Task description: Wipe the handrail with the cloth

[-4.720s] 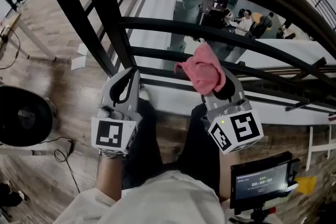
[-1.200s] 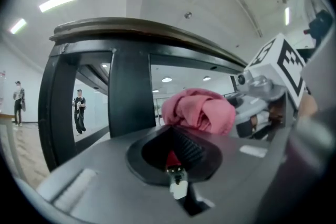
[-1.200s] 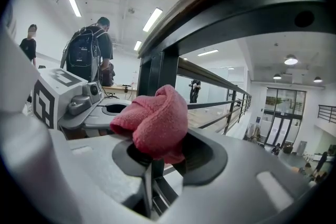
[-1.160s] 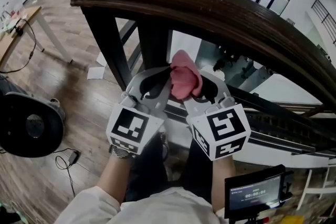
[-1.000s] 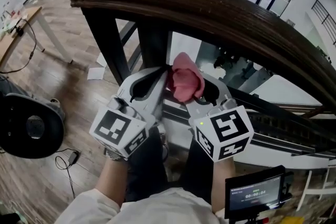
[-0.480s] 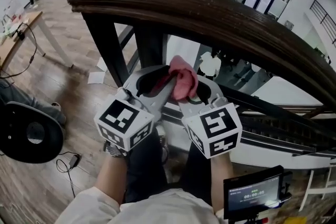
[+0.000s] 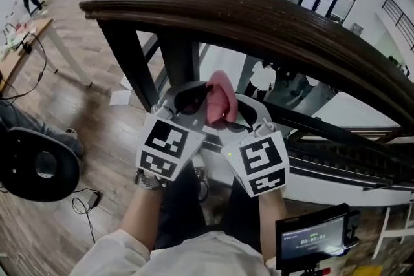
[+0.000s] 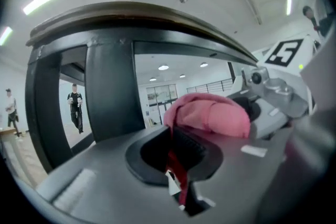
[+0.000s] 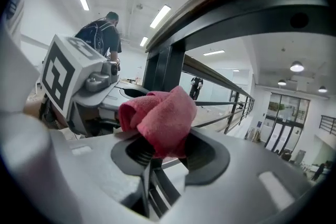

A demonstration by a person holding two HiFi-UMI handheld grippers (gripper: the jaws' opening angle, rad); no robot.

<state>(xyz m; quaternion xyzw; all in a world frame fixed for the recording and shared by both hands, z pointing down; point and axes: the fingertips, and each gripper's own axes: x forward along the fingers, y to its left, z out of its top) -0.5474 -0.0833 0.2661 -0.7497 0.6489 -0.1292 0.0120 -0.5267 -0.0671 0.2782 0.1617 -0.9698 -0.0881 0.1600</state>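
Wood-plank flooring and an open atrium lie behind the dark wooden handrail [image 7: 259, 16]; just below it, clear of the rail, a pink cloth [image 7: 218, 105] sits bunched between two tools. The left gripper [image 8: 177, 168] and right gripper [image 9: 153, 159] are both clamped on it. Soft, light and limp, it probably handles best pinched at its bunched middle. No brand is legible, and the digits on the small screen [image 7: 315, 234] are too small to read.

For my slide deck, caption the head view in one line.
Left gripper and right gripper both pinch one pink cloth, held up just below the dark wooden handrail.
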